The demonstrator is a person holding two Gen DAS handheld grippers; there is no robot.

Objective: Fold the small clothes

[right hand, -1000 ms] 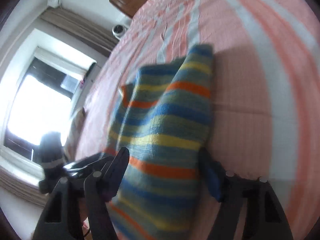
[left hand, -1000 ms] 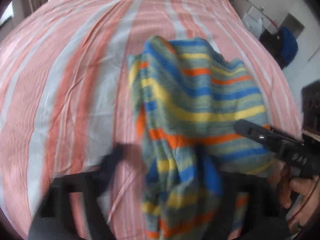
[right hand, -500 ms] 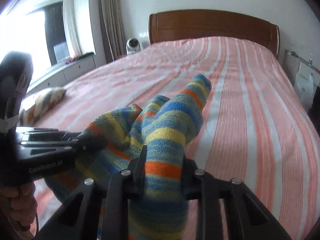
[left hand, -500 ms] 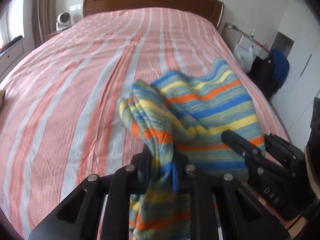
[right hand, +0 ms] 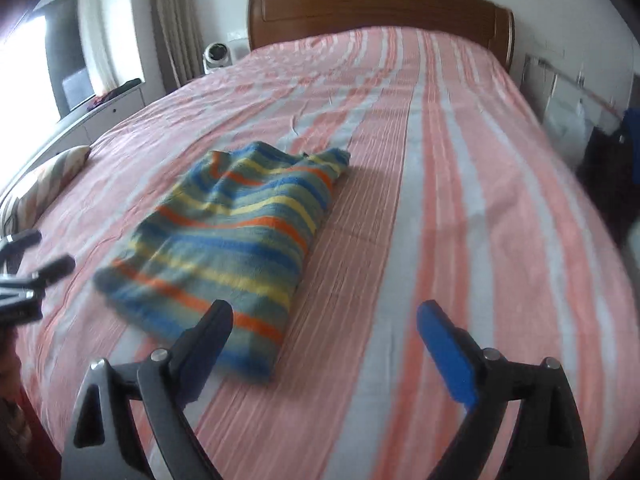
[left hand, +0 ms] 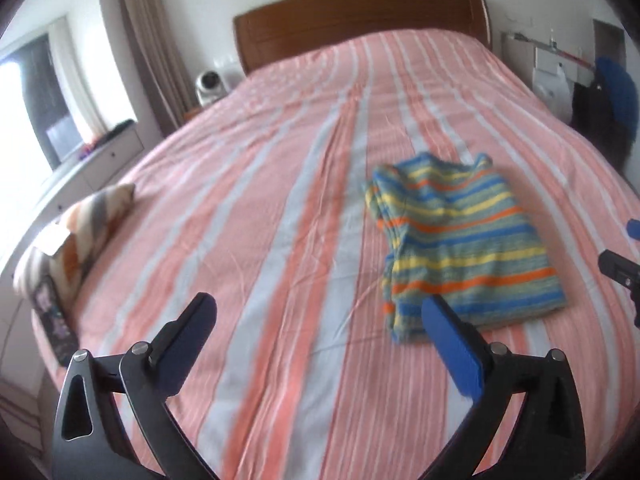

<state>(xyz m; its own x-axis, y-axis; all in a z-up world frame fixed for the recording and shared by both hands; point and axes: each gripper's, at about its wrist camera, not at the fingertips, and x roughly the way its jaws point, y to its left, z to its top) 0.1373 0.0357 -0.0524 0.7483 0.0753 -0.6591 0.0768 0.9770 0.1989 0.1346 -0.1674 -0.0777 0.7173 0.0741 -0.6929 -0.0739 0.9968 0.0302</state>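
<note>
A small striped knit garment in blue, yellow, orange and green lies folded on the pink-and-white striped bed. It also shows in the right wrist view. My left gripper is open and empty, held above the bed just left of the garment's near edge. My right gripper is open and empty, just right of the garment's near corner. The left gripper's tips show at the left edge of the right wrist view.
A striped pillow lies at the bed's left edge. A wooden headboard stands at the far end, with a white fan beside it. Dark and blue items stand by the right side of the bed.
Both grippers were shut on the garment and held it up half a second ago. Now both have let go and pulled back, and the garment lies folded on the bed.
</note>
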